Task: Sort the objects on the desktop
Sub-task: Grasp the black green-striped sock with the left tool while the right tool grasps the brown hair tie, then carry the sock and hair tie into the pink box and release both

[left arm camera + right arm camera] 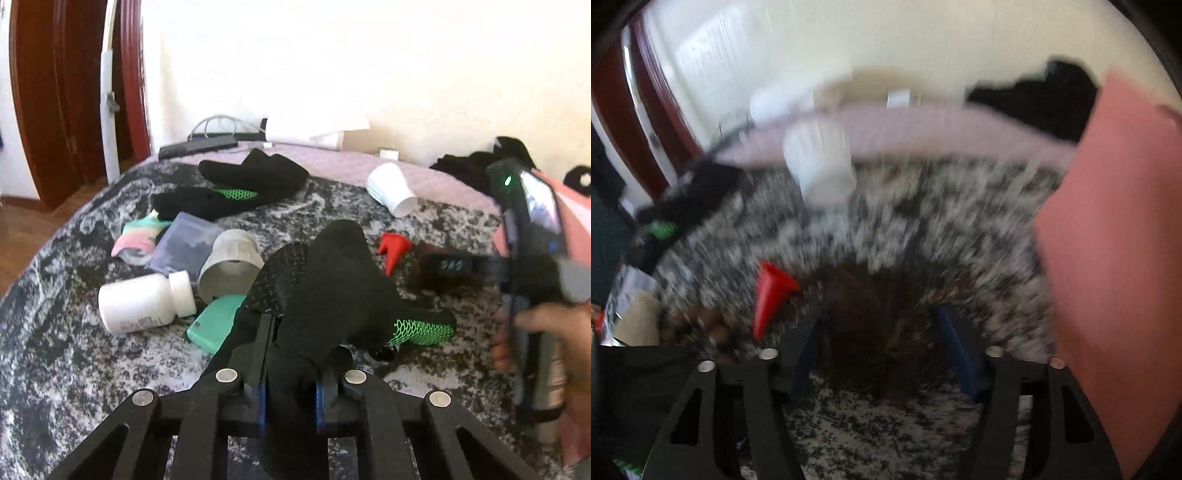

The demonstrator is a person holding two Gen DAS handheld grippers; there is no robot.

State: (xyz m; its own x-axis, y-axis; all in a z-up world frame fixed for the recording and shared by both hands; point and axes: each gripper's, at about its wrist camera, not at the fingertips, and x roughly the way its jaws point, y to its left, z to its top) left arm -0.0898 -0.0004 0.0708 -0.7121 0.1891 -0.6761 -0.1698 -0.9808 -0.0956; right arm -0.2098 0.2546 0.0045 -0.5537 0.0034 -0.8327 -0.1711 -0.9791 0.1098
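Observation:
My left gripper (295, 328) is shut on a black glove with a green mesh patch (332, 288) and holds it over the mottled black-and-white cover (74, 369). A second matching black glove (236, 184) lies at the back left. My right gripper (879, 317) is open, its fingers on either side of a dark brown fuzzy object (871, 325); it also shows in the left wrist view (447, 266). A red cone-shaped piece (772, 295) lies just left of it. The right wrist view is motion-blurred.
A white pill bottle (144, 302), grey cup (232, 266), teal case (218, 325), clear blue box (184, 243) and pastel pouch (138, 240) lie at left. A white paper cup (391, 188) lies behind. A pink sheet (1115, 258) stands at right. Black fabric (476, 166) sits at the back.

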